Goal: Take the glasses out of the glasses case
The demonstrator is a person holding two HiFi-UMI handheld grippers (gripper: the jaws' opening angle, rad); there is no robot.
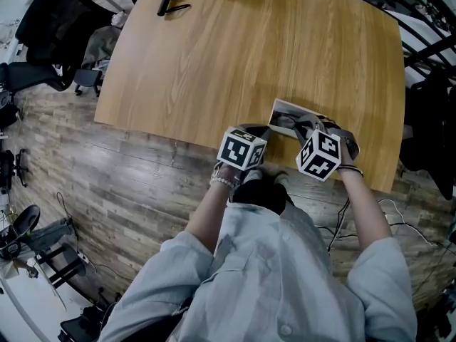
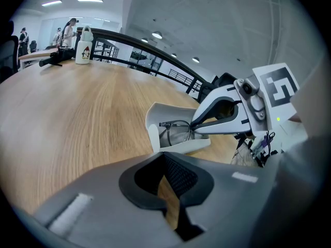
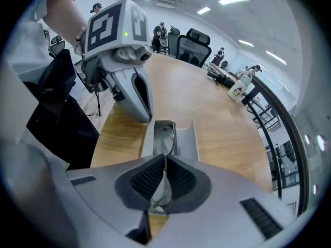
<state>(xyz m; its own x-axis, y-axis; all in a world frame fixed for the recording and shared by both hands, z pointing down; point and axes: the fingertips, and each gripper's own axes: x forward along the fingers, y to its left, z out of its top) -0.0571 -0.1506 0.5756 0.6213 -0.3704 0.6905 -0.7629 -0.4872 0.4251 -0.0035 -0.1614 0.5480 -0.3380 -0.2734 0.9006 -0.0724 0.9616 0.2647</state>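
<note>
Glasses (image 3: 164,136) sit in the open case (image 3: 189,138) by the table's (image 1: 249,48) near edge. My right gripper (image 3: 165,179) pinches their frame to lift them, while my left gripper (image 2: 167,179) waits closed and empty beside it.

Your left gripper (image 2: 166,159) sits at 6 o'clock, its jaws nearly together. Only a sliver of the table (image 2: 77,112) shows between them, and nothing is gripped. Just beyond it, near the centre, the white case (image 2: 154,122) lies open on the wood. Its curved wall rises on the 9 o'clock side, and the glasses (image 2: 175,133) are inside. Your right gripper (image 2: 193,128) reaches in from 3 o'clock, its tips drawn together on the rim of the frame. Far off at 10 o'clock a white mug (image 2: 84,44) stands beside a black object (image 2: 53,60), with people (image 2: 67,30) beyond them.
</note>
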